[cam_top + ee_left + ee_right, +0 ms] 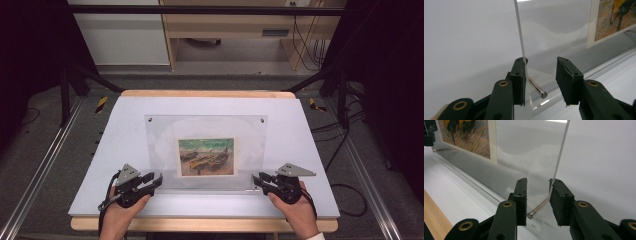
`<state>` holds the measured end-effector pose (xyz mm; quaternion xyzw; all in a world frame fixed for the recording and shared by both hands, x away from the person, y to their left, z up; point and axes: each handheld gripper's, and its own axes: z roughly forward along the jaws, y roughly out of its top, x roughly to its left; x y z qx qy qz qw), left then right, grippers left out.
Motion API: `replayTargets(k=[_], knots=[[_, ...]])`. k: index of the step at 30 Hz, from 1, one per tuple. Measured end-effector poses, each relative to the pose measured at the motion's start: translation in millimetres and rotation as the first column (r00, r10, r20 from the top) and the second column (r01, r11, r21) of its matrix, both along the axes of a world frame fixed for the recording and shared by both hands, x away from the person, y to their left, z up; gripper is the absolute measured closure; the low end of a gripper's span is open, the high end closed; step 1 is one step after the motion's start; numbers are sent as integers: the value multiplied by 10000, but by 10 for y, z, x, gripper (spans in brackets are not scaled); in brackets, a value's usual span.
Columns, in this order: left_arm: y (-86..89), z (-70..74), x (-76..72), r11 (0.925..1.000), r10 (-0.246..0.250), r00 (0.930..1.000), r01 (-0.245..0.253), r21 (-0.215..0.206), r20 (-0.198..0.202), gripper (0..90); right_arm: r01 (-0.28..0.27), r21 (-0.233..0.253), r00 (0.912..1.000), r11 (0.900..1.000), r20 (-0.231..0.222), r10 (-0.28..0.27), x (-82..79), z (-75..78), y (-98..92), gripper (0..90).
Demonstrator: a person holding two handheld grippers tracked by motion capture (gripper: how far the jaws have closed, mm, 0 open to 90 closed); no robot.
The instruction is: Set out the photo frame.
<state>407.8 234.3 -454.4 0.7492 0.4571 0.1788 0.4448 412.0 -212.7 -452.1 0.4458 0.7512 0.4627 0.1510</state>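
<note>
Surroundings of the work table

A white board [120, 150] covers a wooden table [200, 93]. Beyond it stands a pale wooden cabinet [225, 25] on grey floor [50, 145]. Metal rails [37, 167] run along both sides, and black cables [345, 145] trail at right.

Lighting: even and soft from overhead, bright on the white board [125, 150]; surroundings at both sides fall to near black. Shadows: faint, short, under each gripper. Glare: pale cloudy reflections across the clear acrylic panel [165, 135], a bright strip at its top edge in both gripper views. Focus: high view soft and low in detail; gripper views sharp on the jaws, the print [469, 137] slightly blurred.
</note>
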Motion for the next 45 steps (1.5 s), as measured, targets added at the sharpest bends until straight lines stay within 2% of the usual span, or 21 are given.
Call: replayTargets(k=[45], knots=[[-13, -35, -88, 9989, -173, 9996, 183, 438, -231, 600, -224, -307, 9995, 9993, -232, 217, -84, -31, 24, 661]])
